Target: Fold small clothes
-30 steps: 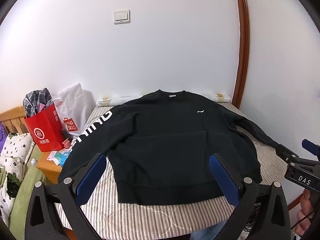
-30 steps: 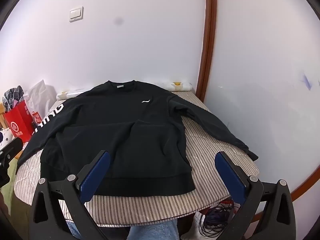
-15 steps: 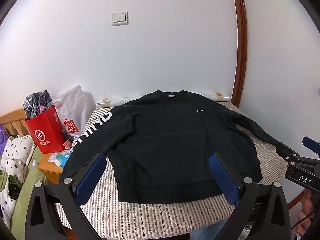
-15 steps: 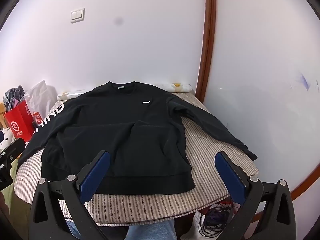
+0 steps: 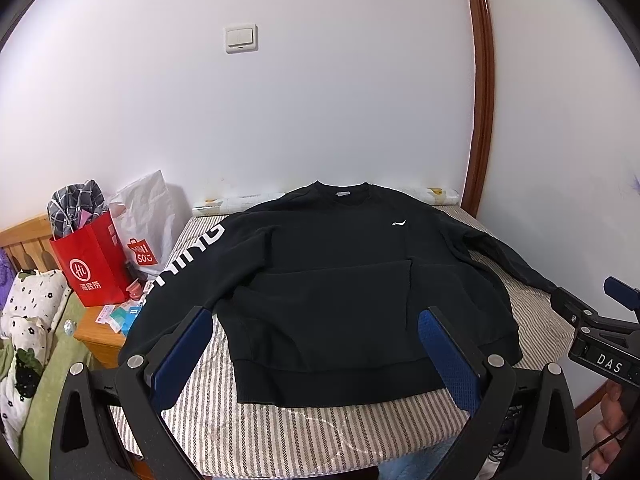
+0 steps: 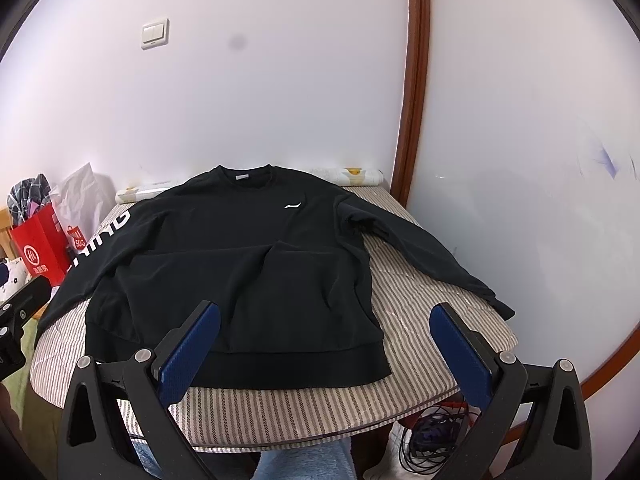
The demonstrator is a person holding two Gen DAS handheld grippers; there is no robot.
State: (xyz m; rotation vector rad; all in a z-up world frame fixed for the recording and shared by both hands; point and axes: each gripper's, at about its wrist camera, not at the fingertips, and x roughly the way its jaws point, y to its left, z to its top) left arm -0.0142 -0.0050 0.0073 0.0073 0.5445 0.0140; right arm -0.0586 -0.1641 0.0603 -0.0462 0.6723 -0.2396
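A black sweatshirt (image 5: 340,272) (image 6: 240,256) lies flat, front up, on a striped table (image 5: 288,432) (image 6: 420,320), collar toward the wall and both sleeves spread outward. White letters run down its left sleeve (image 5: 188,256); the right sleeve (image 6: 424,252) reaches the table's right edge. My left gripper (image 5: 314,356) hovers open above the hem near the table's front edge, holding nothing. My right gripper (image 6: 324,356) is open too, above the hem's right corner. The right gripper also shows at the far right of the left wrist view (image 5: 600,328).
A red paper bag (image 5: 92,260) and a white shopping bag (image 5: 144,220) stand on a wooden nightstand (image 5: 100,332) left of the table. A rolled sheet (image 6: 344,176) lies along the wall. Cables (image 6: 428,436) lie on the floor under the table's right side. A wooden door frame (image 6: 414,80) rises behind.
Both grippers have pulled back and risen slightly; the sweatshirt sits a little lower and farther in both views. Nothing was grasped.
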